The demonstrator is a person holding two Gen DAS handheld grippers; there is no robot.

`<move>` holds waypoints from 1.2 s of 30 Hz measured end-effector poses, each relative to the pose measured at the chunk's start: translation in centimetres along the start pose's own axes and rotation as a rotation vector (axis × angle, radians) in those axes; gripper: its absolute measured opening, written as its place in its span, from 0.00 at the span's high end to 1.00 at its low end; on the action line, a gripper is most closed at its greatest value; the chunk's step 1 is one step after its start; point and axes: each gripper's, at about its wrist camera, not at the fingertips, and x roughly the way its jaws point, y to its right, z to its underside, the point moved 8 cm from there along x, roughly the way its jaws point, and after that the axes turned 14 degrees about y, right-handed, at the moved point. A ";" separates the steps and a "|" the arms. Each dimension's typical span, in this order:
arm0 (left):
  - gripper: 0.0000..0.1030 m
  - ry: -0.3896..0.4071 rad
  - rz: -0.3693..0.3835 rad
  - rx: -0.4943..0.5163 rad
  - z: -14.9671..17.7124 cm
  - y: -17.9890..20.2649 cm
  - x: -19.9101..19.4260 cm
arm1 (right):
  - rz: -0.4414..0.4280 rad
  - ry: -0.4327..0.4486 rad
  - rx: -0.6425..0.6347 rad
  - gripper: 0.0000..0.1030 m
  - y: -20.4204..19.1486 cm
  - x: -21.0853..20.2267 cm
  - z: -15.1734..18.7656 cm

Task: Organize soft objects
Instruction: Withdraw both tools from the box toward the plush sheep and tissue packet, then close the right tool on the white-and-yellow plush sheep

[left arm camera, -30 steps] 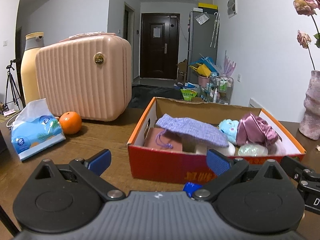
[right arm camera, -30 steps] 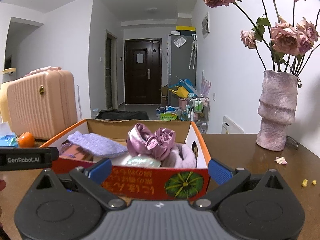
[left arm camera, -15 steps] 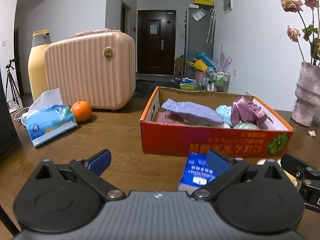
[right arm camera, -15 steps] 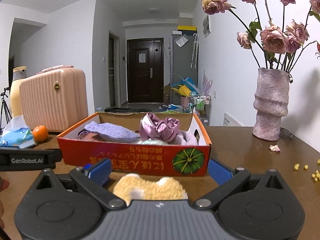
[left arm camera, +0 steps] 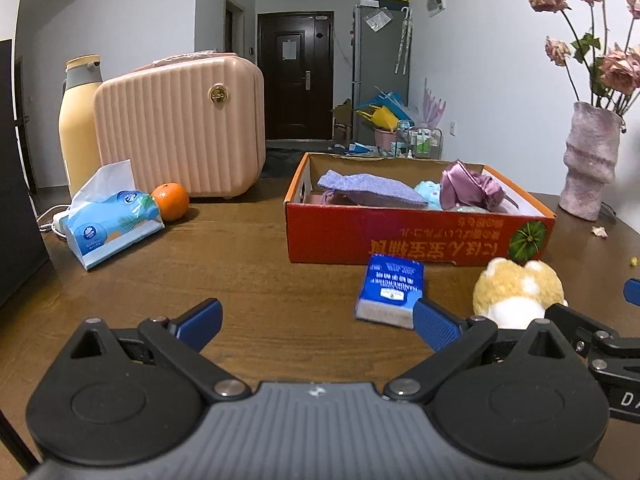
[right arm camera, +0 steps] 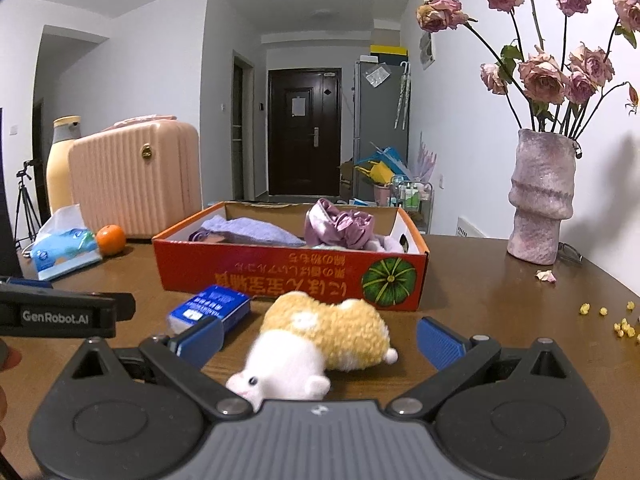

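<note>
A red cardboard box (left arm camera: pixel 416 236) (right arm camera: pixel 280 272) on the brown table holds soft items: a purple knitted pouch (left arm camera: pixel 372 190), a shiny mauve cloth bundle (right arm camera: pixel 340 224) and a light blue plush (left arm camera: pixel 428 190). A yellow-and-white plush hamster (right arm camera: pixel 320 340) (left arm camera: pixel 518 288) lies on the table in front of the box, between the open fingers of my right gripper (right arm camera: pixel 318 338). A blue tissue pack (left arm camera: pixel 392 290) (right arm camera: pixel 212 308) lies just left of it. My left gripper (left arm camera: pixel 316 322) is open and empty, hovering over bare table left of the pack.
A pink ribbed case (left arm camera: pixel 180 128), a yellow bottle (left arm camera: pixel 78 120), an orange (left arm camera: pixel 170 202) and a blue tissue packet (left arm camera: pixel 108 226) stand at the left. A vase of dried roses (right arm camera: pixel 540 200) stands at the right, with petals and crumbs (right arm camera: pixel 600 316) nearby.
Both grippers pulled back from the box and higher. The blue tissue pack and the plush hamster in front of the box came into view.
</note>
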 end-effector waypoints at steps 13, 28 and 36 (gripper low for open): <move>0.00 -0.016 0.029 -0.010 0.6 -1.0 -1.4 | 0.010 -0.029 0.003 0.00 0.0 -0.9 0.9; 0.00 -0.031 0.015 -0.019 0.6 -2.4 -0.3 | -0.013 -0.093 0.039 0.03 -1.1 2.1 1.8; 0.00 -0.035 0.008 -0.028 0.5 -2.9 -0.1 | -0.022 -0.148 0.047 0.12 -2.0 4.6 2.6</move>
